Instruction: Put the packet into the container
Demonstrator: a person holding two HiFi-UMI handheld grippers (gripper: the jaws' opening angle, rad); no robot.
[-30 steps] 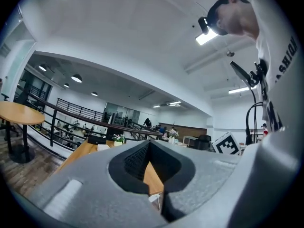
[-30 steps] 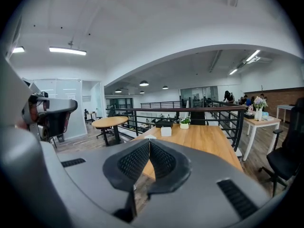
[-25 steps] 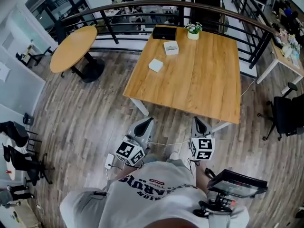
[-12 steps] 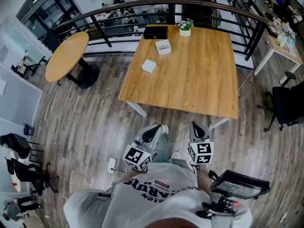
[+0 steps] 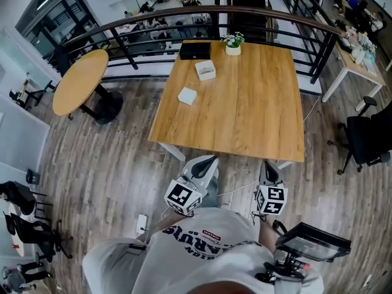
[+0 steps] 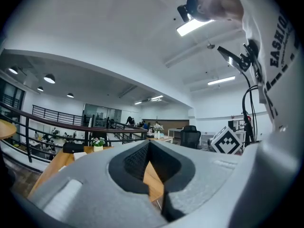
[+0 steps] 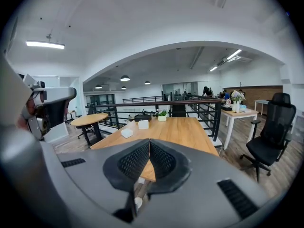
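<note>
**Closing on the counter: both tongs empty, packet not yet reached**

- Nearest: the left tongs (image 5: 207,161) and right tongs (image 5: 267,165) are held low, close to the person's body. Both are shut tip to tip, as each gripper view shows, with nothing between the pads.
- Change: over the last second both tongs have drifted rightward in the head view, the right one also a little lower. The counter (image 5: 245,109) now sits more squarely ahead. This reads as the walk-up; no reach has begun and no task step is done.
- Just beyond the tongs: bare wood floor (image 5: 110,158), then the counter's near edge, with a leg at each near corner. The near half of the top is bare, which gives good open room for bringing both tongs in over it.
- Far left part of the top: the packet (image 5: 187,95), a small flat white thing, lies alone.
- Just beyond it stands the white container (image 5: 205,70), apart from the packet. Whether it is open on top is too small to tell.
- Back edge: a black box (image 5: 195,50) and a potted plant (image 5: 232,43) stand hard by the railing (image 5: 184,12). That leaves little room behind the container.
- Flanks: the round table (image 5: 79,81) is well off to the left and the office chair (image 5: 367,141) to the right, both clear of the approach line.
</note>
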